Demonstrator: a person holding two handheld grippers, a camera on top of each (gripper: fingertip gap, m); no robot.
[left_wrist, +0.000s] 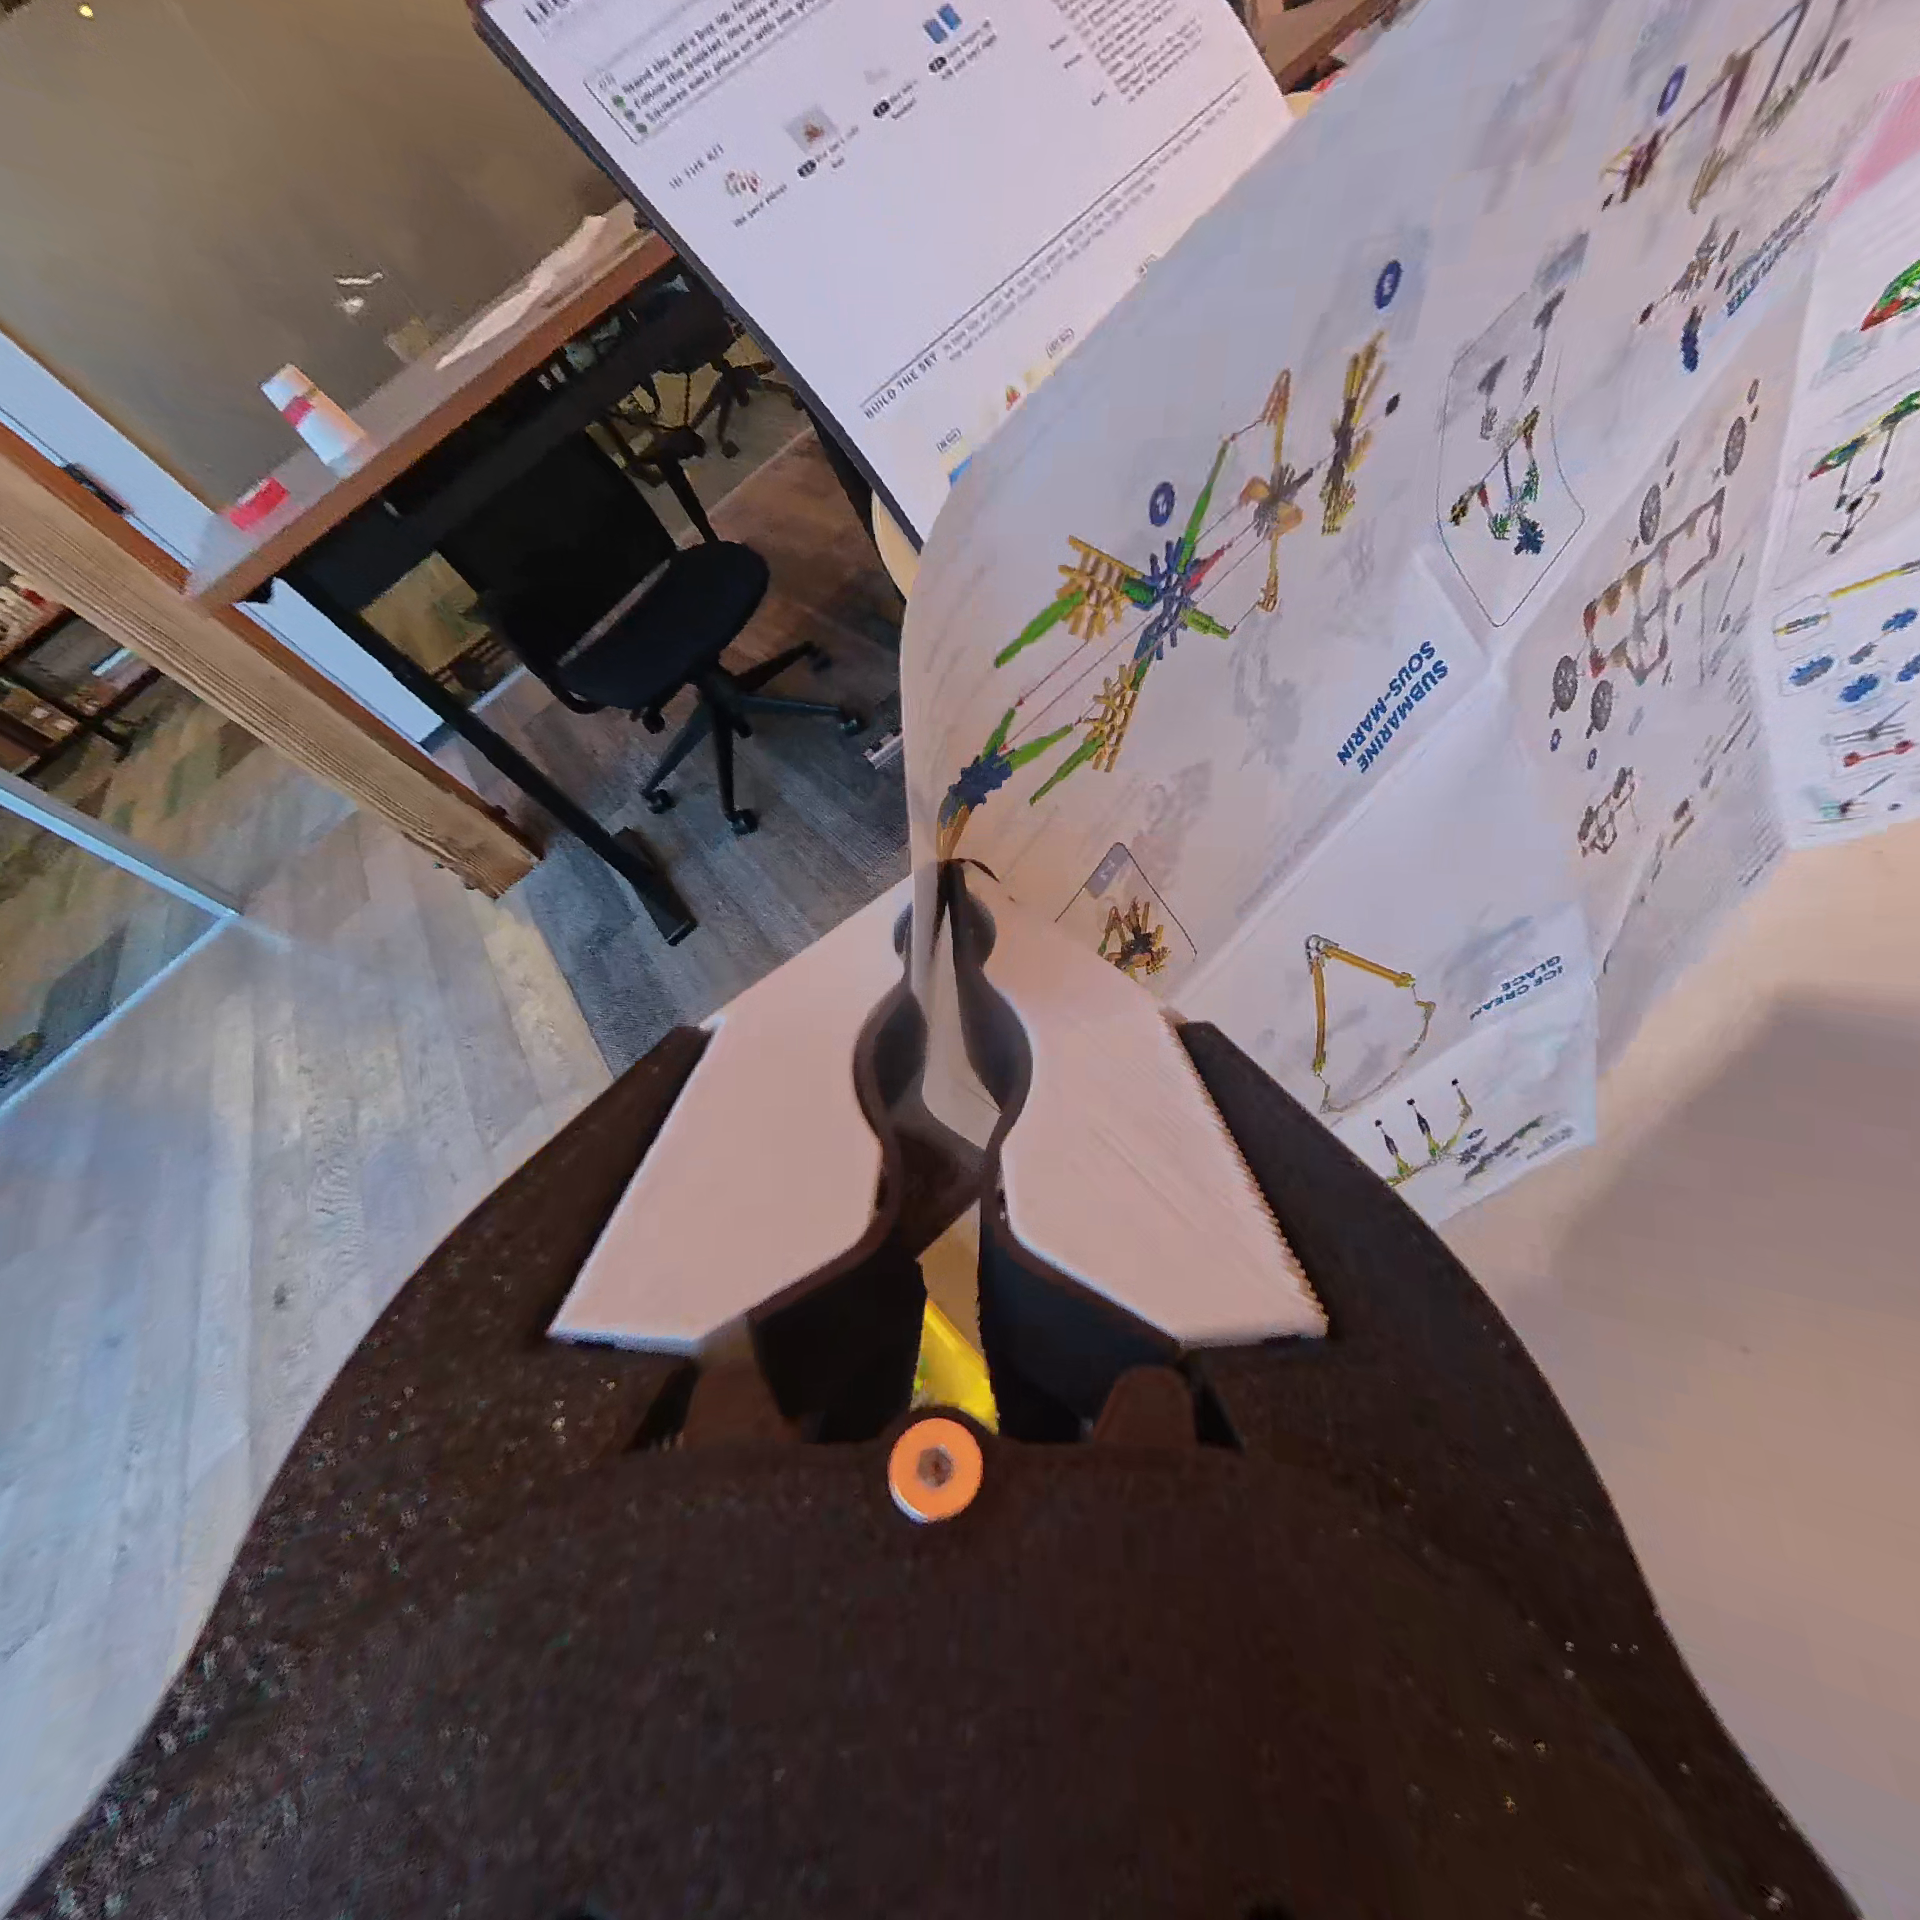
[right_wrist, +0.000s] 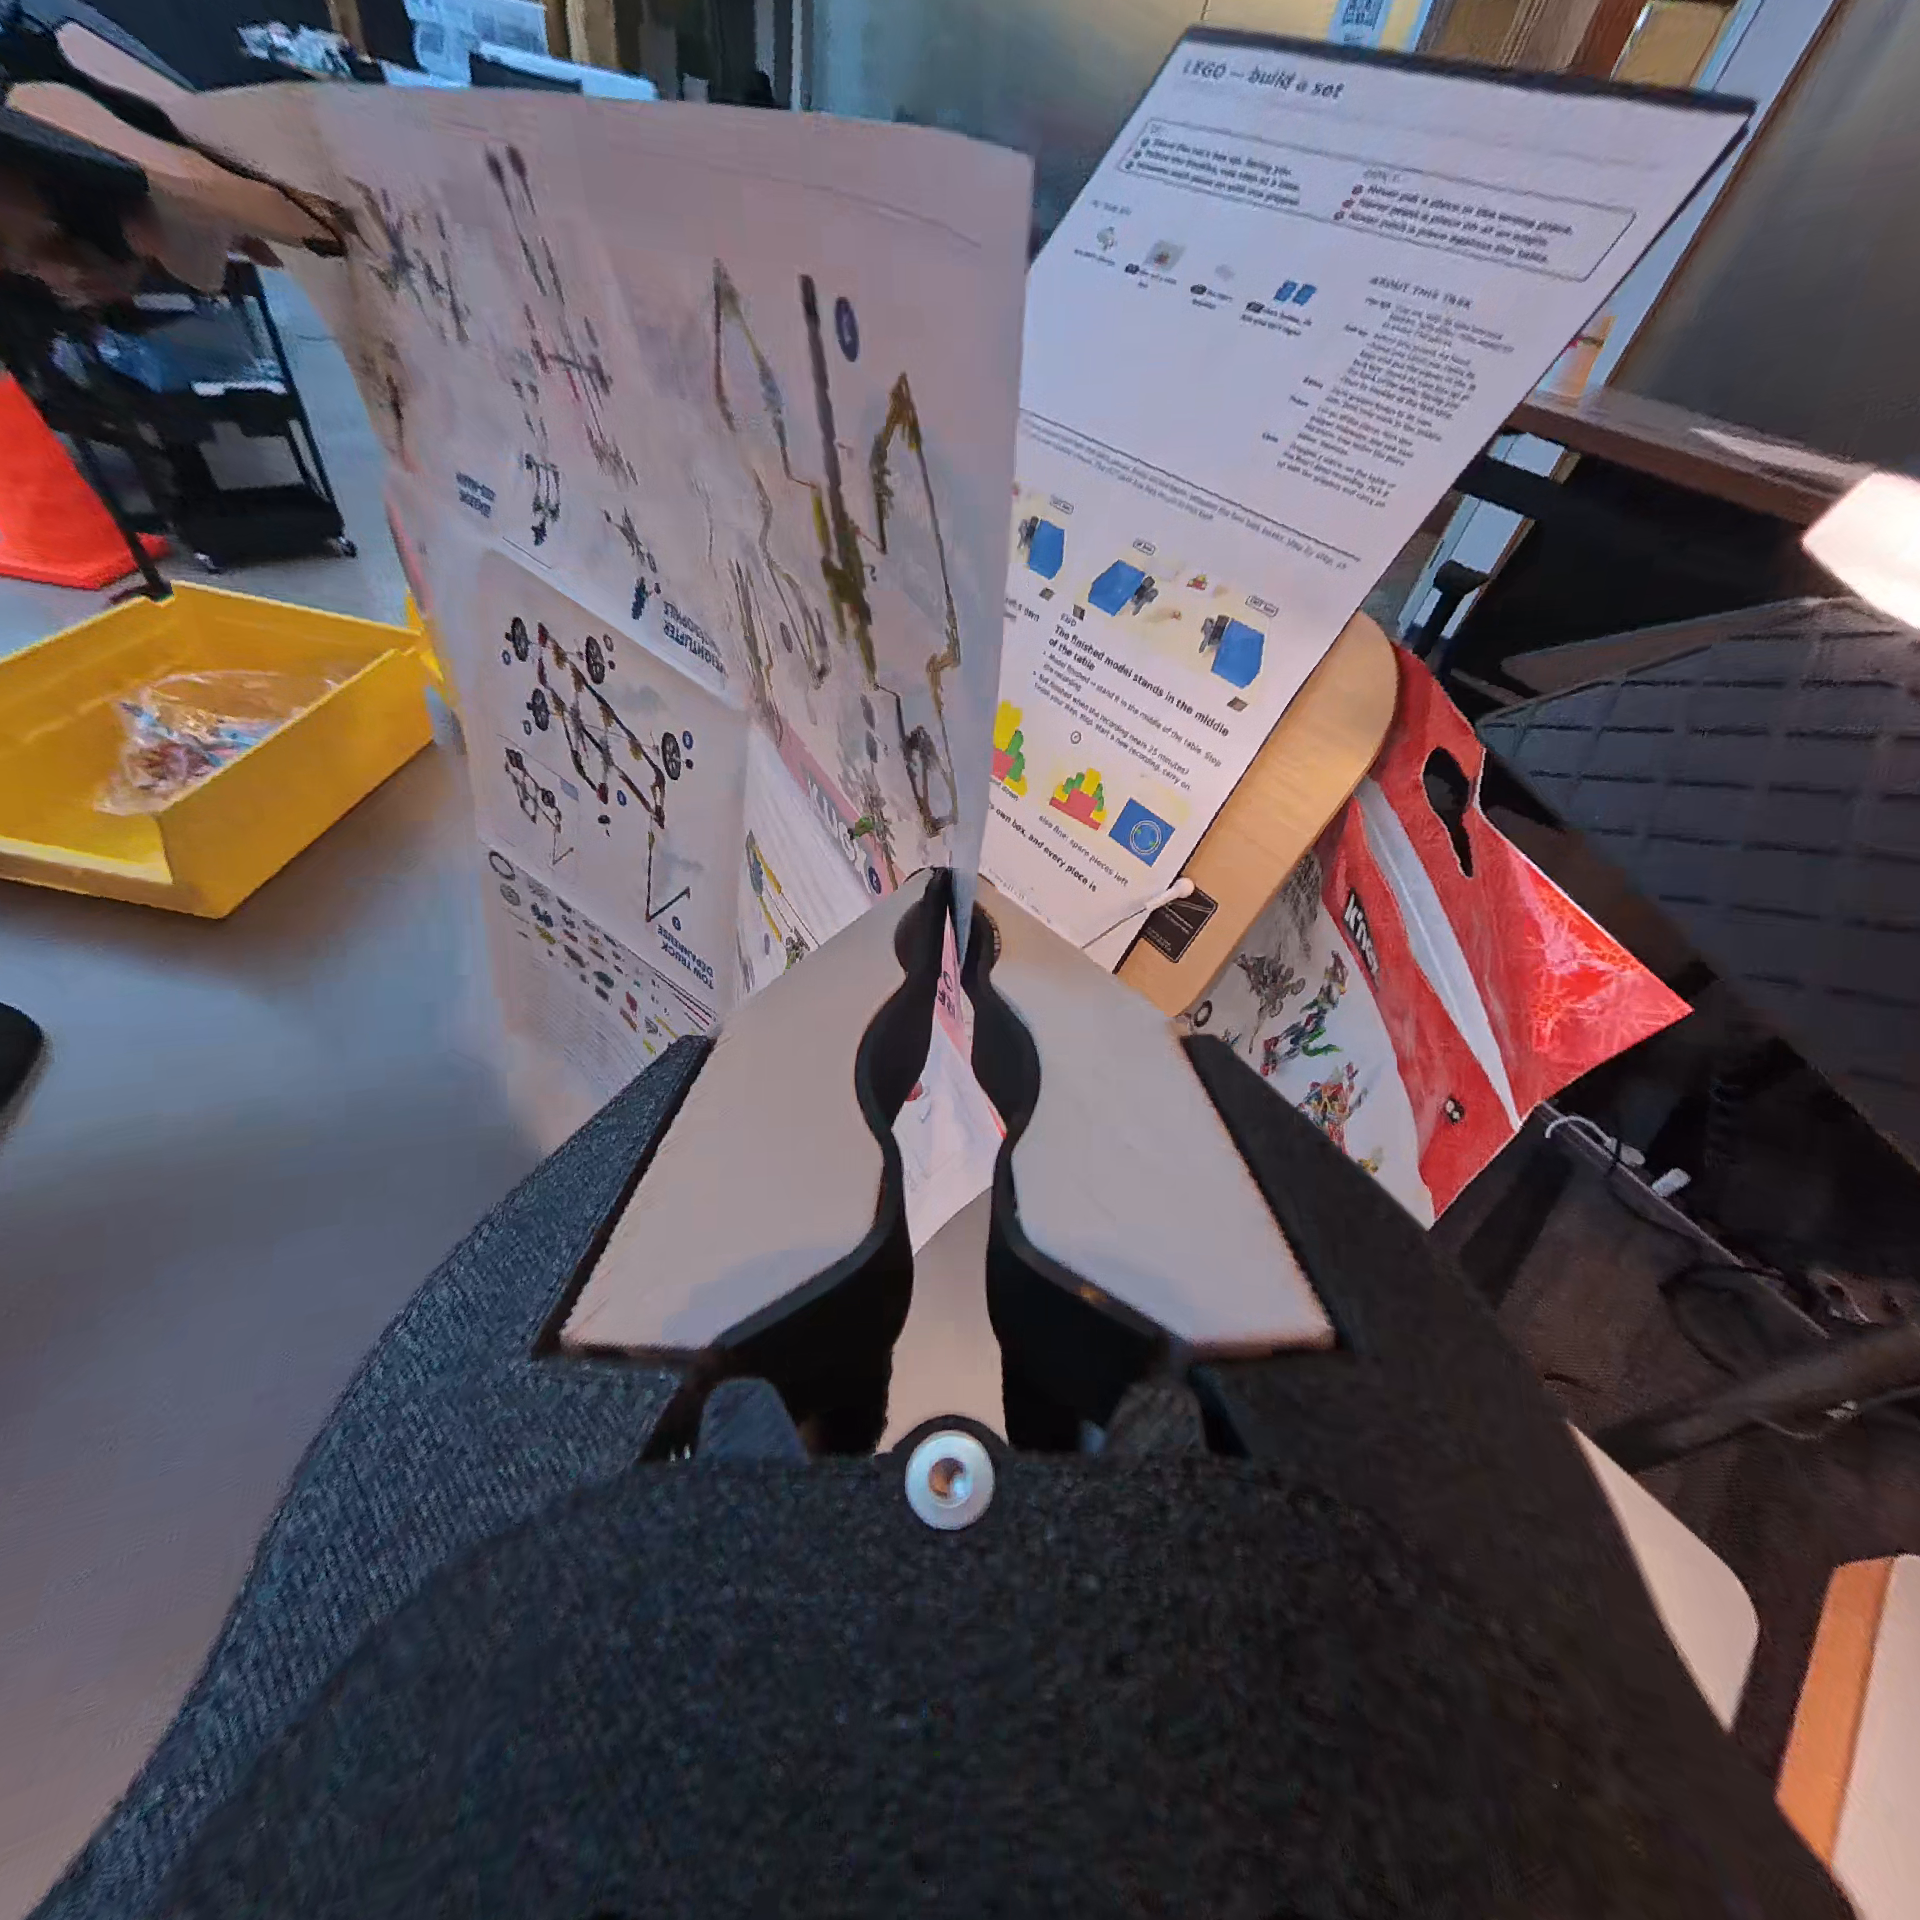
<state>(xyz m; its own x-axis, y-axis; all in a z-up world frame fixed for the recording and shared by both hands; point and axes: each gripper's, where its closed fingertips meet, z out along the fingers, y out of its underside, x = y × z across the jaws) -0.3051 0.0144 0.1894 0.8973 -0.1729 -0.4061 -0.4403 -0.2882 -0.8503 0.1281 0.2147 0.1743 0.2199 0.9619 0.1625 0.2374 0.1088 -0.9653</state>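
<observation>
White paper fills both views: a big folded instruction sheet (left_wrist: 1351, 644), printed with coloured drawings of rod-and-connector models, hangs pinched between the two claws. The left claw (left_wrist: 948, 894) is closed right down on one edge of the sheet, which rises from its tips and spreads away ahead and to its right over a pale table (left_wrist: 1714, 1351). The right claw (right_wrist: 951, 904) is likewise closed tight on another edge; from its tips the sheet (right_wrist: 665, 520) stands up and bellies out to its left, its long creases running roughly upright. At the far upper left of that view a blurred dark shape meets the sheet's far corner, probably the left claw, though I cannot be sure. Each claw is at its own edge, so neither is nearer. Just behind the sheet a printed board (right_wrist: 1299, 364) stands propped, close enough to crowd that side. To the right claw's right a red plastic bag (right_wrist: 1455, 935) leans by the board; to its left, well apart, a yellow bin (right_wrist: 249, 831) holds a clear packet of small parts (right_wrist: 197, 727). Left of the left claw the table ends, with open floor, a black office chair (left_wrist: 665, 623) and a wooden desk (left_wrist: 436, 416) beyond.
</observation>
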